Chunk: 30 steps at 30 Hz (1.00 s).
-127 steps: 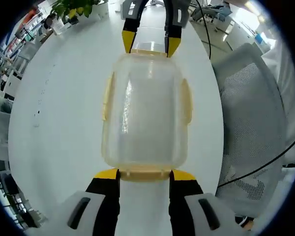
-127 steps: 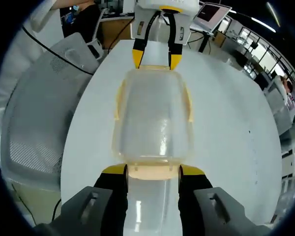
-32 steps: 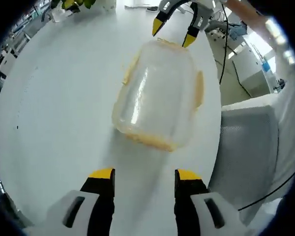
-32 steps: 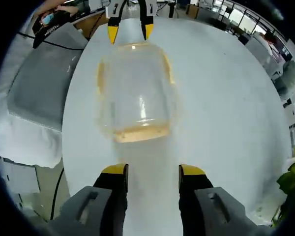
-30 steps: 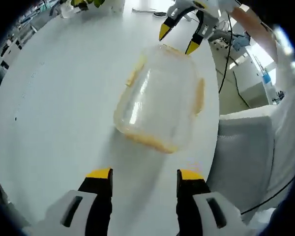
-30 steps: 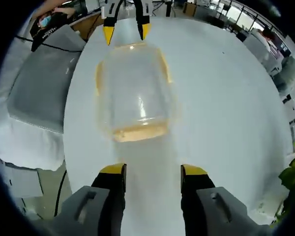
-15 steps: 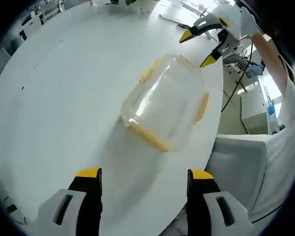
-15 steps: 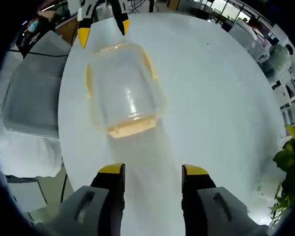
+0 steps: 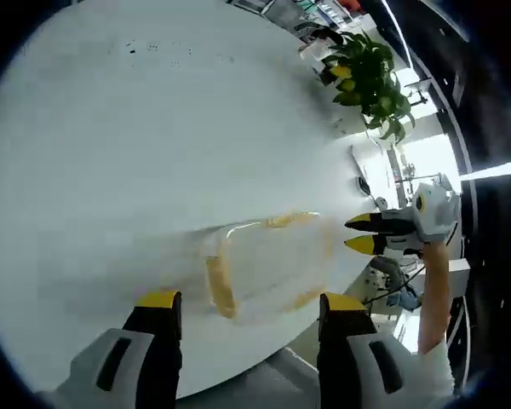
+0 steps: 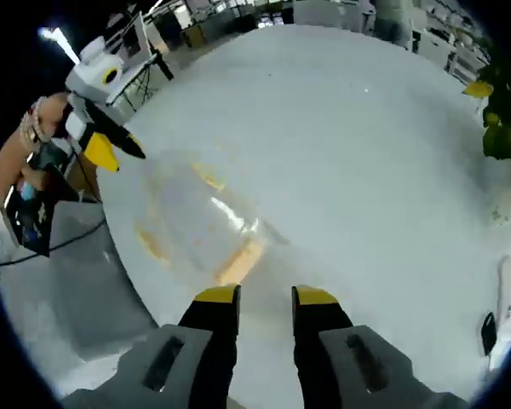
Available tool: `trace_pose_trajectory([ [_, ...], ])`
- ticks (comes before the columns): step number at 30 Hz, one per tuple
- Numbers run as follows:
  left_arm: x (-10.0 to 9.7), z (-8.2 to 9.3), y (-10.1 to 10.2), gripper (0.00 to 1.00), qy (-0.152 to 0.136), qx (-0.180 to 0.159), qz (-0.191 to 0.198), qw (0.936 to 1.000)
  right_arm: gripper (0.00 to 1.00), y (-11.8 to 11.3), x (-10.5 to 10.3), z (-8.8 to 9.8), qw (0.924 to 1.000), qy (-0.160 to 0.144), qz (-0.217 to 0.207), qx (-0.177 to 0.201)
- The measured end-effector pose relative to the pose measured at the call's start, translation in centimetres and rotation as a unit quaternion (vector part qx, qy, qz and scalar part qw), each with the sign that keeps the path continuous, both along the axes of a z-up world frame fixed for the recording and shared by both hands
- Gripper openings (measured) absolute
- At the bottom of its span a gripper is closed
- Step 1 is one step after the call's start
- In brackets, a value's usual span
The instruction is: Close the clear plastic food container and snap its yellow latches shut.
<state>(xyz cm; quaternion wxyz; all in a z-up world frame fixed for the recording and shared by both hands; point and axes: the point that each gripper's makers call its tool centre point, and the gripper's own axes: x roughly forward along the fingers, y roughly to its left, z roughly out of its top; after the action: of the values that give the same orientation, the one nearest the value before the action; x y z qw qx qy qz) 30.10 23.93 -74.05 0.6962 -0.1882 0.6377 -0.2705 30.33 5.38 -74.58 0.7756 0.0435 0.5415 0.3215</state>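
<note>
Container: the clear plastic food container (image 9: 268, 266) lies on the white tabletop (image 9: 136, 153) just ahead of the left claw (image 9: 249, 300), between its tips; in the right gripper view the container (image 10: 200, 226) sits ahead of and slightly left of the right claw (image 10: 266, 296)
Latches: a yellow latch (image 9: 219, 285) faces the left claw; another yellow latch (image 10: 238, 258) faces the right claw; both look folded flat, though blur makes this uncertain
Left claw: jaws wide apart, holding nothing, drawn back from the container
Right claw: jaws close together with a narrow gap, holding nothing; in the left gripper view it (image 9: 358, 233) hovers off the container's far end
Change: four seconds ago each claw pressed at an end latch; since then both have pulled away and swung aside
Meaning: lid appears seated and the latches pressed down, so I judge the task done or nearly so
Surface: round, white, glossy tabletop
Room: a leafy potted plant (image 9: 370, 77) far ahead of the left claw; office desks beyond
</note>
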Motion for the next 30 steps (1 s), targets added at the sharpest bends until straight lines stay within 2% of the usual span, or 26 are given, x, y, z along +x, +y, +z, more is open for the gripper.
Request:
trace_pose_trajectory([
  [2,0.0,-0.3,-0.3,0.59,0.002,0.001,0.004,1.0000,0.36,0.9,-0.5,0.5,0.9982,0.032,-0.031,0.039],
  [3,-0.1,-0.3,-0.4,0.59,0.001,0.001,0.003,1.0000,0.34,1.1,-0.6,0.5,0.9972,0.042,-0.040,0.047],
  [5,-0.3,-0.5,-0.9,0.60,-0.005,0.003,0.004,1.0000,0.23,1.1,-0.9,-0.1,0.9949,0.066,-0.060,0.047],
  [6,-0.3,-0.7,-1.0,0.61,-0.004,0.006,0.006,1.0000,0.13,1.2,-1.0,-0.4,0.9945,0.070,-0.062,0.045],
  [7,-0.3,-1.0,-1.1,0.61,-0.004,0.011,0.007,0.9999,0.09,1.2,-1.0,-0.6,0.9947,0.069,-0.061,0.046],
  [8,-0.5,-1.3,-1.2,0.61,0.002,0.013,0.006,0.9999,0.08,1.5,-1.0,-0.8,0.9921,0.079,-0.078,0.057],
  [11,-0.5,-1.6,-1.5,0.60,0.006,0.009,0.015,0.9998,0.18,1.9,-0.9,-1.4,0.9880,0.094,-0.100,0.070],
  [14,-0.5,-2.1,-2.0,0.60,0.013,0.005,0.032,0.9994,0.16,2.4,-1.6,-2.0,0.9879,0.100,-0.098,0.066],
  [16,-0.8,-2.4,-2.3,0.58,0.016,0.010,0.027,0.9994,0.17,2.5,-1.6,-2.5,0.9874,0.104,-0.102,0.062],
  [19,0.2,-2.8,-2.2,0.58,0.017,0.010,0.023,0.9995,0.19,2.5,-2.1,-3.1,0.9865,0.116,-0.103,0.054],
  [21,-0.1,-2.9,-2.7,0.58,0.018,0.009,0.018,0.9996,0.16,2.3,-2.2,-3.4,0.9874,0.114,-0.101,0.043],
  [25,0.0,-3.1,-2.3,0.56,0.015,0.025,0.010,0.9995,0.17,2.3,-1.6,-3.4,0.9869,0.114,-0.106,0.043],
  [27,0.0,-3.1,-2.2,0.55,0.018,0.022,0.013,0.9995,0.17,2.4,-2.0,-3.3,0.9920,0.090,-0.082,0.034],
  [30,0.4,-3.0,-2.0,0.53,0.019,0.021,0.022,0.9994,0.16,2.4,-2.0,-3.1,0.9948,0.076,-0.066,0.016],
])
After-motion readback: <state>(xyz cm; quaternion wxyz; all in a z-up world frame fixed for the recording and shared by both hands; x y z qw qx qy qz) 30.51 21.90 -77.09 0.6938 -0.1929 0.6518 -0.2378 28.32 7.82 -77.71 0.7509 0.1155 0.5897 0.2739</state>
